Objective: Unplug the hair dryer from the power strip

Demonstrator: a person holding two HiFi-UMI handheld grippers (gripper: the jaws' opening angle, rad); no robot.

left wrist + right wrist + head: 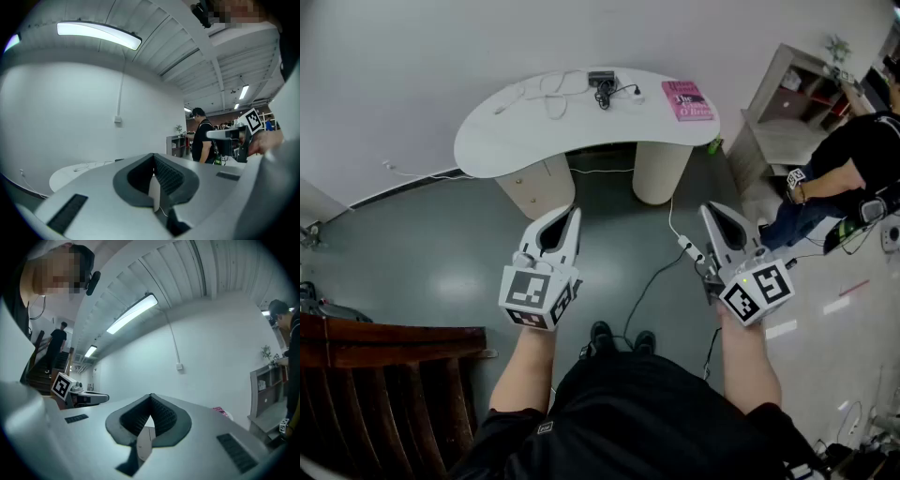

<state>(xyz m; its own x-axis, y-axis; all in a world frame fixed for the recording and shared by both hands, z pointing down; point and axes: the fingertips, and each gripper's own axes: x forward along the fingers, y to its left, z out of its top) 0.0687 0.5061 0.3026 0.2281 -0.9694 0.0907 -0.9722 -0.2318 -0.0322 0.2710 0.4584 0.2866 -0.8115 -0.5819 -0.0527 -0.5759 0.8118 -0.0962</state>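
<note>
Far ahead stands a white curved table [516,141]. On it lie a small black device [602,82] with a short black cord and some loose white cable [548,94]. I cannot tell from here which of them is the hair dryer. A white power strip [688,248] with a white lead lies on the floor near my right gripper [710,208]. Both the right gripper and my left gripper [573,213] are held level at waist height, well short of the table, shut and empty. The jaws also meet in the left gripper view [153,157] and the right gripper view [151,397].
A pink book [686,100] lies on the table's right end. A grey shelf unit [792,103] and a seated person in black [848,159] are at the right. Dark wooden stairs [384,375] are at the lower left. A black cable [652,281] runs across the floor.
</note>
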